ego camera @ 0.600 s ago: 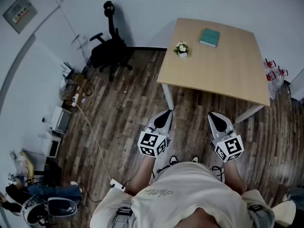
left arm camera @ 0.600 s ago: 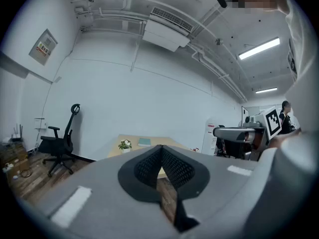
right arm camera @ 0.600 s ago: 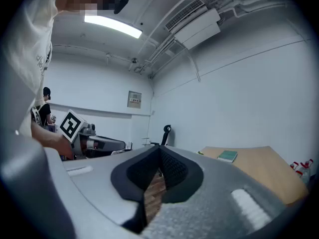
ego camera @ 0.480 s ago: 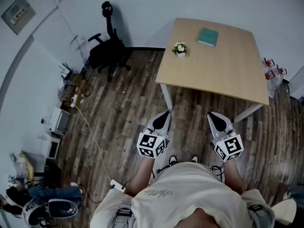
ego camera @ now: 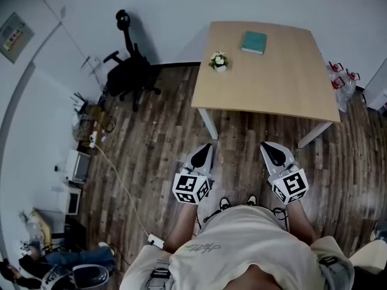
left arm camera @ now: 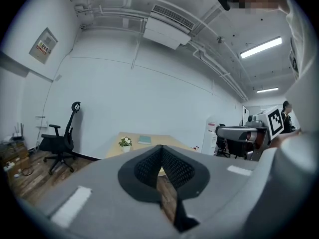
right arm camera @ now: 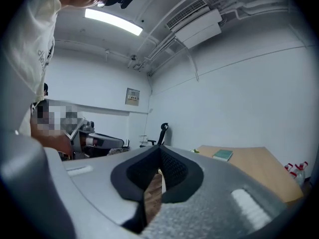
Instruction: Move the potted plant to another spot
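Head view, and we start at ten o'clock with the black office chair (ego camera: 130, 71) by the wall. Our left gripper (ego camera: 205, 151) hovers over the wood floor (ego camera: 151, 150), jaws pinched together on nothing. Up at twelve o'clock from it, the potted plant (ego camera: 218, 61) stands upright near the left edge of the table (ego camera: 266, 95), well apart from both tongs. At one o'clock, the teal book (ego camera: 254, 42) lies flat near the table's far edge. Our right gripper (ego camera: 270, 151), alongside the left, has its tips closed too, holding nothing.
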A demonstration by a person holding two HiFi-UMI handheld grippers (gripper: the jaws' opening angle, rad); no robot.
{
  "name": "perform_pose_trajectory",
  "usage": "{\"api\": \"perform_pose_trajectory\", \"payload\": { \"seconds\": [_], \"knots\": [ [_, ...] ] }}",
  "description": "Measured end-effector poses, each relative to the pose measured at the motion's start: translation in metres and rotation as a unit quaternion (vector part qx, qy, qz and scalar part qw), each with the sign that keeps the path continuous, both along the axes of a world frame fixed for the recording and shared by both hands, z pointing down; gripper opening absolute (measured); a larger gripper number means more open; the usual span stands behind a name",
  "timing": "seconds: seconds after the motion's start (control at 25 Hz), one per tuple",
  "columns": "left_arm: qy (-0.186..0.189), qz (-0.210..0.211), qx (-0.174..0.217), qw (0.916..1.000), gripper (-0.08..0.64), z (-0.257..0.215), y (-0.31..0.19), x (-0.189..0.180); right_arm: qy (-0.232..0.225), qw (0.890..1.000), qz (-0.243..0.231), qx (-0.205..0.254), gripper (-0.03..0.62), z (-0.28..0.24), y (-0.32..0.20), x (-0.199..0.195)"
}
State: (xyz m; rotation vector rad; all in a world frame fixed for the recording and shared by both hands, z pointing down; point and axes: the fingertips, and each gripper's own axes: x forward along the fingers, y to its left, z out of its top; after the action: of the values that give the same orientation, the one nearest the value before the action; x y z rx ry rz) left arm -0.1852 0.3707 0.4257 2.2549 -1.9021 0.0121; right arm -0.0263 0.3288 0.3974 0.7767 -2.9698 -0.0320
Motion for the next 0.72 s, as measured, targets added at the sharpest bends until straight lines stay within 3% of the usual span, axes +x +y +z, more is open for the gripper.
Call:
{"api": "perform_pose_trajectory", "payload": {
  "seconds": [0.28,0.36,0.56,0.72],
  "knots": [
    [-0.001,-0.005,0.004,1.0,0.026,0.0,-0.005,0.007,-0.01,0.999,0.027,-0.029,0.003,0.008,-0.018,0.027],
    [-0.004,-0.001,0.0,1.0,0.131,0.001,-0.005,0.01,-0.016,0.999,0.03,-0.033,0.003,0.005,-0.022,0.031],
    [-0.013,-0.008,-0.011,0.9998,0.275,0.004,-0.003,0.015,-0.02,0.999,0.026,-0.041,0.003,0.005,-0.026,0.037],
    [-0.01,-0.01,-0.006,0.9999,0.302,0.003,0.002,0.021,-0.014,0.998,0.02,-0.052,0.003,0.014,-0.021,0.042]
  ]
}}
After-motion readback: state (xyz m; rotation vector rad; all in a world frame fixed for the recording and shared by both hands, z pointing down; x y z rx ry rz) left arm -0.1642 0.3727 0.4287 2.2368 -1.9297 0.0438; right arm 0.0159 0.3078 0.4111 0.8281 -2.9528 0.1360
